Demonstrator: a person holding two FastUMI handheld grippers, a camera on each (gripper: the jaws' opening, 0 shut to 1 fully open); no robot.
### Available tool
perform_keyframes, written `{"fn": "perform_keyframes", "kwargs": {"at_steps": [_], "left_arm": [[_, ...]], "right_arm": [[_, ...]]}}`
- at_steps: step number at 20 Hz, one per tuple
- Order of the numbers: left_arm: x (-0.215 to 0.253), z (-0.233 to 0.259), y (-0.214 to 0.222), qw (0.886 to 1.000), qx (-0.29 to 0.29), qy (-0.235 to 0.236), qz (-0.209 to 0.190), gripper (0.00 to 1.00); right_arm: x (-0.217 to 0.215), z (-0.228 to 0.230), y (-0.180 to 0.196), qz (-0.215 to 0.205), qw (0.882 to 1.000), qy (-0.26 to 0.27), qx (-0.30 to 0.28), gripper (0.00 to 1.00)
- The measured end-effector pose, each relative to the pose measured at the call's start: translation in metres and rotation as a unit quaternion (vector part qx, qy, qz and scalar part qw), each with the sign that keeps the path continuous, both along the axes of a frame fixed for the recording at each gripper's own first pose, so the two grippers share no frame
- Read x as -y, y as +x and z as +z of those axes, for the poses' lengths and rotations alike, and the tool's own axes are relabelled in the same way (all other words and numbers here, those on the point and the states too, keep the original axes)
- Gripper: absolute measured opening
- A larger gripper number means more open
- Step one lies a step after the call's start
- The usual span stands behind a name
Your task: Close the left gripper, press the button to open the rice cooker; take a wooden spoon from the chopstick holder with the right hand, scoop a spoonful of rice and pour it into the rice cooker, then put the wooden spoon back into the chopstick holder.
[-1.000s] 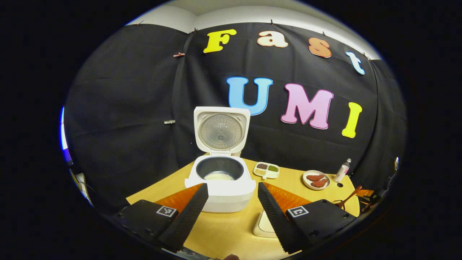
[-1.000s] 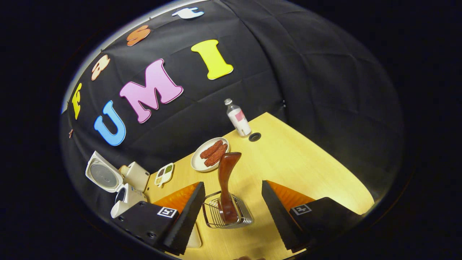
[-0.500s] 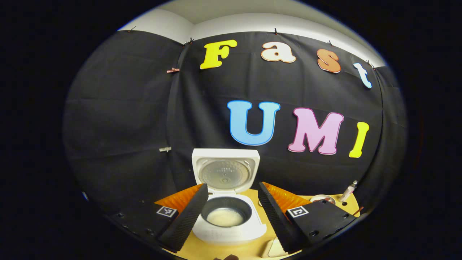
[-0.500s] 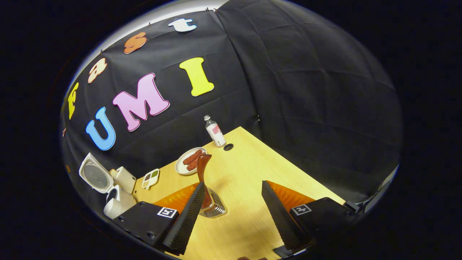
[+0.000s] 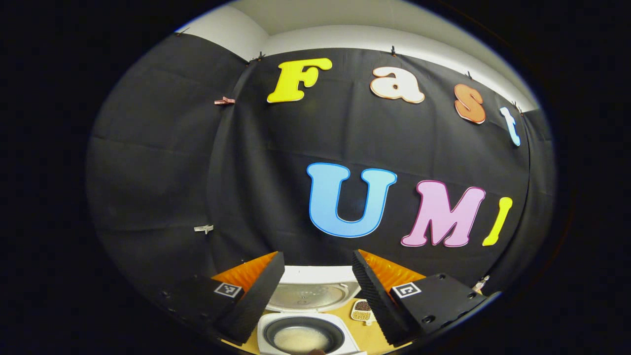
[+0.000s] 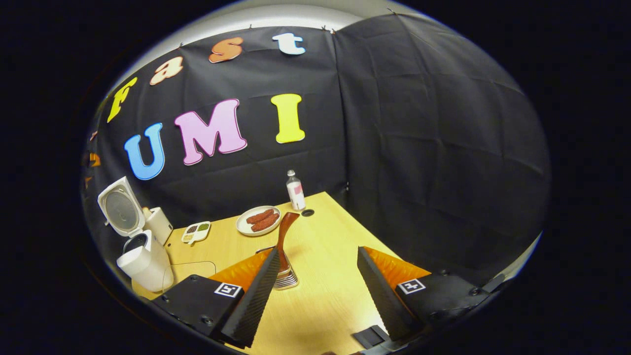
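The white rice cooker [image 5: 301, 331] stands with its lid [image 5: 308, 294] up, and pale rice [image 5: 300, 339] lies in the dark inner pot. My left gripper [image 5: 315, 296] hovers above and before it, open, holding nothing. In the right gripper view the cooker [image 6: 143, 259] sits at the left with its lid [image 6: 117, 207] raised. The wooden spoon [image 6: 283, 236] stands handle-up in the wire chopstick holder [image 6: 285, 280], just beyond my left finger. My right gripper [image 6: 315, 291] is open and apart from the spoon.
On the yellow table [image 6: 325, 256] are a plate of reddish food [image 6: 258, 220], a small divided dish of grains [image 6: 195, 232], a bottle [image 6: 296, 191] beside a cable hole [image 6: 307, 213], and a thin cord [image 6: 190, 266] near the cooker. A white box [image 6: 158, 224] stands behind the cooker.
Both grippers pulled back and tilted up. The cooker slid to the bottom of the left gripper view. The spoon and holder, earlier between the right gripper's fingers, now lie farther off at the left finger.
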State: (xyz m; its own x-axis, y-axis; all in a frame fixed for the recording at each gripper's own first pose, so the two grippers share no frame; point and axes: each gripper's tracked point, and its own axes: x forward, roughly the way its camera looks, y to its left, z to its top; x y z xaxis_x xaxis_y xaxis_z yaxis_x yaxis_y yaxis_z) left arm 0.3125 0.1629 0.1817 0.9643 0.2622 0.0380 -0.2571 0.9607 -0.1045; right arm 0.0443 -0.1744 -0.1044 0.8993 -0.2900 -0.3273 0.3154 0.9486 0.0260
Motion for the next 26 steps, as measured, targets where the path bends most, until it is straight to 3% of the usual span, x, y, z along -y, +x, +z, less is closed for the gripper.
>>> {"fn": "perform_keyframes", "kwargs": {"at_steps": [2,8,14,21,26], "left_arm": [[-0.018,-0.012,0.031,0.999,-0.028,0.033,0.016,0.95],[-0.030,-0.042,0.104,0.996,-0.076,0.053,0.003,0.95],[-0.041,-0.076,0.129,0.994,-0.107,0.009,0.008,0.98],[-0.015,-0.094,0.086,0.988,-0.154,-0.002,0.004,0.99],[0.014,-0.127,0.035,0.985,-0.172,-0.016,0.000,0.99]], "right_arm": [[-0.011,0.010,-0.008,0.006,1.000,-0.020,0.004,0.98],[-0.038,0.032,-0.026,0.019,0.999,-0.045,0.012,0.99],[-0.055,0.038,-0.030,0.022,0.999,-0.024,0.023,0.99],[-0.062,0.018,-0.026,0.040,0.999,-0.005,0.011,0.99],[-0.092,0.001,-0.018,0.100,0.995,0.016,-0.009,0.99]]}}
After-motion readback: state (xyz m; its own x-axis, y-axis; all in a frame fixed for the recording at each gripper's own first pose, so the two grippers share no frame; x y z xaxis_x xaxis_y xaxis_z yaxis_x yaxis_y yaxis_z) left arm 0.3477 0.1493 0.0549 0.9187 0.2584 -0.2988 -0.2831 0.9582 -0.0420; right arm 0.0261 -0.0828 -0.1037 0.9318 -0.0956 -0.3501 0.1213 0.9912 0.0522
